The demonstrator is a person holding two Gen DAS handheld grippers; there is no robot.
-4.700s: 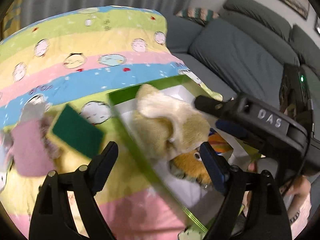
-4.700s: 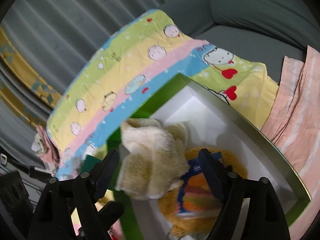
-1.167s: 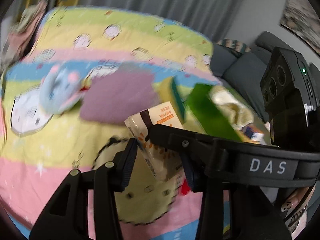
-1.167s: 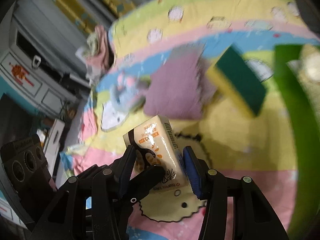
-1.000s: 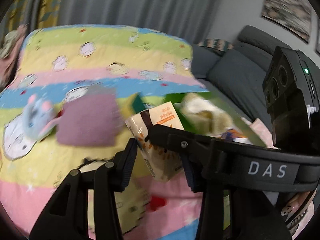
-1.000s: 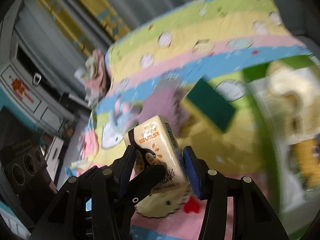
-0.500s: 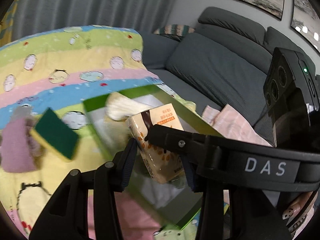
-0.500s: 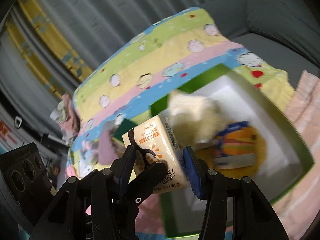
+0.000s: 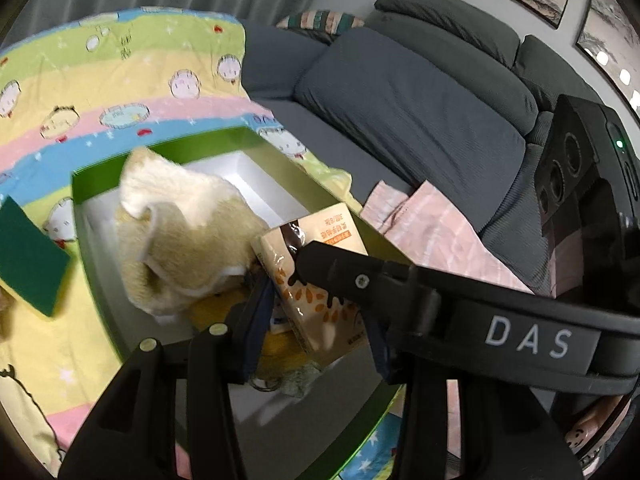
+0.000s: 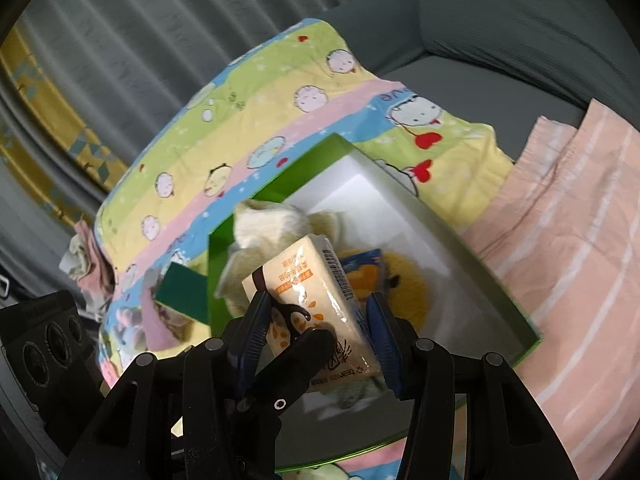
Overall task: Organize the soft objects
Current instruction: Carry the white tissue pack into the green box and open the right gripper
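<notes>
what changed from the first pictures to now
Then, both grippers hung open over the green box. Since then they took up the tissue pack off the striped blanket and carried it over the box; the left hand-held gripper and right hand-held gripper now clamp it together. The cream plush, orange plush and green sponge stayed put.

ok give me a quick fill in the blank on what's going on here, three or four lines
1. Both hand-held grippers clamp one ____ pack.
2. The box has a white inside and a ____ rim.
3. The green sponge lies ____ the box, on the blanket.
4. A cream plush toy already sits ____ the box.

Missing words: tissue; green; outside; inside
</notes>
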